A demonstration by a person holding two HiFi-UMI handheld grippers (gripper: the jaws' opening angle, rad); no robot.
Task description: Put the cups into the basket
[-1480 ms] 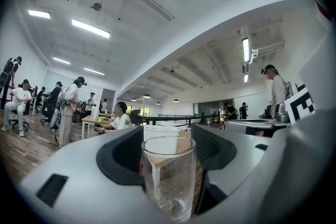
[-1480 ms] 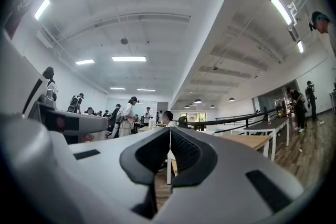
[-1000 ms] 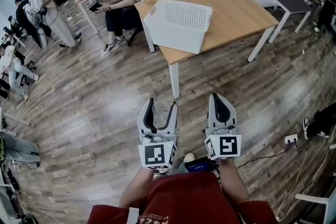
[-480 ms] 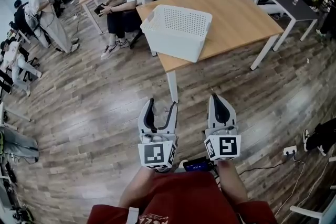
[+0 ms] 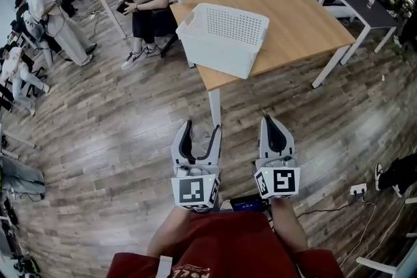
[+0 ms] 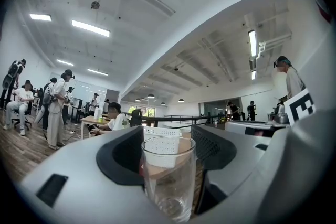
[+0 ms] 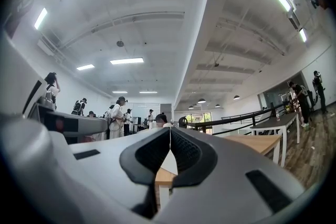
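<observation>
Right now we hold one clear cup upright, mouth up, between the jaws of the left hand-held gripper. Its pads stand wide apart and press on the glass from either side. The right hand-held gripper carries nothing, and its jaws are closed tip to tip.

The white basket sits at the near corner of the wooden worktop, straight ahead of the left hand-held gripper and well apart from it. A stretch of plank floor lies between us and the worktop's leg. The basket's long side runs roughly across our line of approach, so its near wall faces us broadside. No cup shows inside it from here.

Since the left hand has the cup and lines up with the basket, we judge it the nearer and the one to make the drop. Both hand-held grippers point about level, side by side and close in front of our body, with the forearms tucked in. The coming move, as we read it, calls for closing on the corner, lifting the cup over the near rim and setting it down upright.
</observation>
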